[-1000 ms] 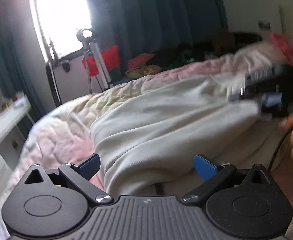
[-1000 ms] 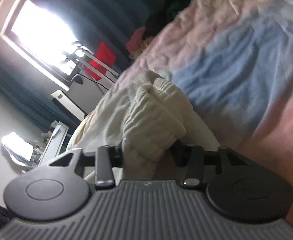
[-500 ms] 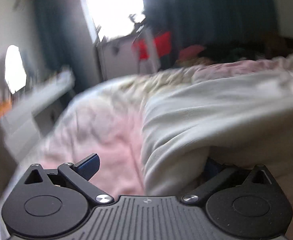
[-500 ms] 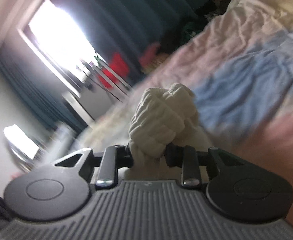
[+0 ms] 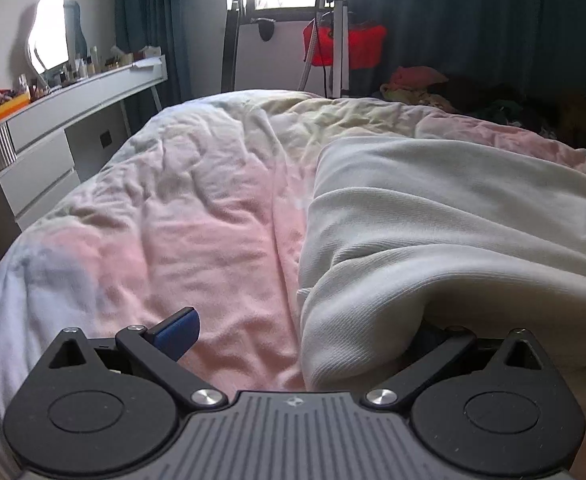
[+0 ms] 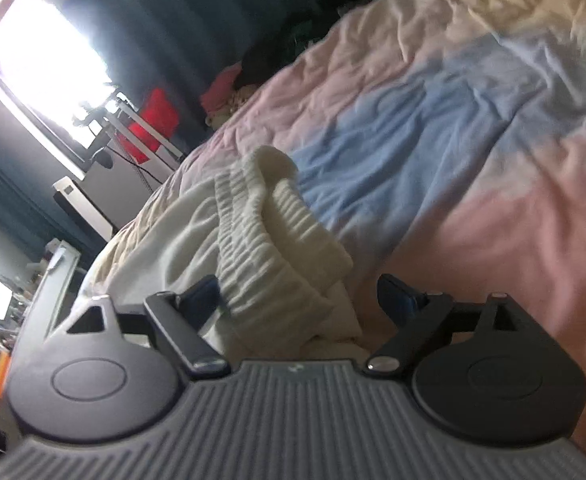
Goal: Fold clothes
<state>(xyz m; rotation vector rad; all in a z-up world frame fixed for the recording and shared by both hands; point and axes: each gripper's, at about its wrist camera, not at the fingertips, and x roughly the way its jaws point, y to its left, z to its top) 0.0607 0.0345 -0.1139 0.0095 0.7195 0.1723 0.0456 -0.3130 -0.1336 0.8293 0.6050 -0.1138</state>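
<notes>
My left gripper gapes wide, straddling the cream knitted garment's edge at lower right to pinch it. My right gripper is also spread, its ribbed cuff lying loose between the fingers on the pastel quilt.

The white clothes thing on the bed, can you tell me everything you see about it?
The white garment is a cream, soft knit with fine ribs, thick and rumpled. It lies on the pink, blue and cream bedspread. One end has a gathered, stretchy ribbed band, bunched and folded over. That band sits between the open fingers of the right claw. On the other side, a fold drapes over one finger of the left claw, which is open too. What kind of garment it is I cannot tell.
</notes>
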